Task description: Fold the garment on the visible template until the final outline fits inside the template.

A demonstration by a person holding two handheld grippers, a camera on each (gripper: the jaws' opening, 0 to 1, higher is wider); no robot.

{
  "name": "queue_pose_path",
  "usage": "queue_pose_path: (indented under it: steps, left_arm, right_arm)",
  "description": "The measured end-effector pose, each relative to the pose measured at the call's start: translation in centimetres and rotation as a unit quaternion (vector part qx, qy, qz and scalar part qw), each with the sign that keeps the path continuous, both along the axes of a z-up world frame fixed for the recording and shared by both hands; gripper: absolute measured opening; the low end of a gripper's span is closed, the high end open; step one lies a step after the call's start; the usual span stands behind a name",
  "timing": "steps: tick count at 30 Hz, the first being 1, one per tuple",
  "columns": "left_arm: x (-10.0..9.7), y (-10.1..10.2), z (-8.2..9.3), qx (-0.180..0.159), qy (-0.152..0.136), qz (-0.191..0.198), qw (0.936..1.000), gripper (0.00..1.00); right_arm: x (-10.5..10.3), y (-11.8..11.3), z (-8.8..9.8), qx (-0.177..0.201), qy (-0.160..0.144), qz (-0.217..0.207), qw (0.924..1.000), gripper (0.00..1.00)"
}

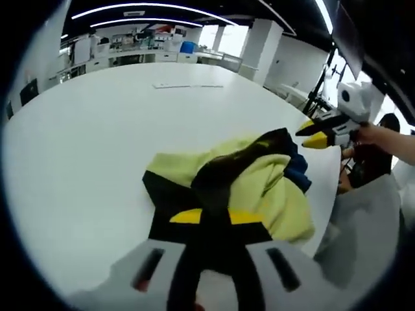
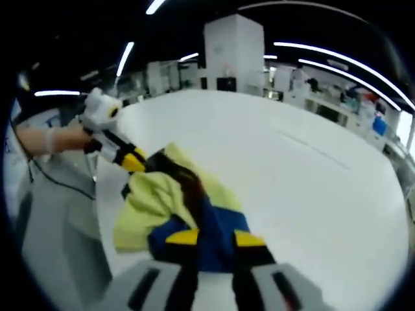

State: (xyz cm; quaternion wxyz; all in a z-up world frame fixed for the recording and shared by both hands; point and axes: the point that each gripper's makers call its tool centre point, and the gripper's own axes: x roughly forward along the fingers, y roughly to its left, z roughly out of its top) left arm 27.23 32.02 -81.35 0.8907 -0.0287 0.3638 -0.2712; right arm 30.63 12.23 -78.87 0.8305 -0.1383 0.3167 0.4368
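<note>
Bench [image 1: 97, 142]: we see a wide white top; the garment sits bunched near one edge of it.
Garment [image 1: 259, 188]: a crumpled heap of yellow-green, black and blue cloth, lifted off the bench between our two grippers.
Left gripper [image 1: 217, 217]: its yellow-tipped jaws are pressed together on a black fold at the near end of the garment. In the right gripper view it reaches in from the left, tips on the cloth.
Right gripper [image 2: 215, 238]: jaws pinched on the blue part of the garment.
Hand [image 2: 48, 138]: it grips the left gripper's white body, wrist level, arm out over the bench edge.
</note>
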Motion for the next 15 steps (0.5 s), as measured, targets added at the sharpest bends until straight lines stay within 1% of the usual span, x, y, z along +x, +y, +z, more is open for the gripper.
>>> queue_pose_path:
  steps: [3, 5, 8, 10, 11, 15]
  left_arm:
    - [0.1, 0.1, -0.3, -0.005, 0.006, 0.005, 1.0000, 0.05]
    - [0.3, 0.3, -0.2, -0.010, 0.007, 0.007, 0.9999, 0.00]
    - [0.2, 0.1, -0.1, -0.012, 0.006, 0.010, 0.9999, 0.00]
    - [0.2, 0.3, 0.0, -0.012, 0.006, 0.010, 0.9999, 0.00]
    - [0.2, 0.2, 0.0, -0.013, 0.006, 0.010, 0.9998, 0.00]
    - [0.2, 0.3, 0.3, -0.012, 0.002, 0.012, 0.9999, 0.00]
  right_arm:
    - [0.2, 0.1, -0.7, -0.010, 0.004, 0.007, 0.9999, 0.11]
    - [0.3, 0.2, -1.0, -0.012, 0.007, 0.009, 0.9999, 0.10]
    - [0.5, 0.4, -1.4, -0.012, 0.014, 0.015, 0.9997, 0.08]
    - [0.0, 0.6, -1.5, -0.013, 0.020, 0.021, 0.9995, 0.01]
    - [-0.2, 0.6, -1.5, -0.014, 0.021, 0.024, 0.9994, 0.00]
    - [-0.7, 0.3, -1.3, -0.010, 0.026, 0.021, 0.9994, 0.00]
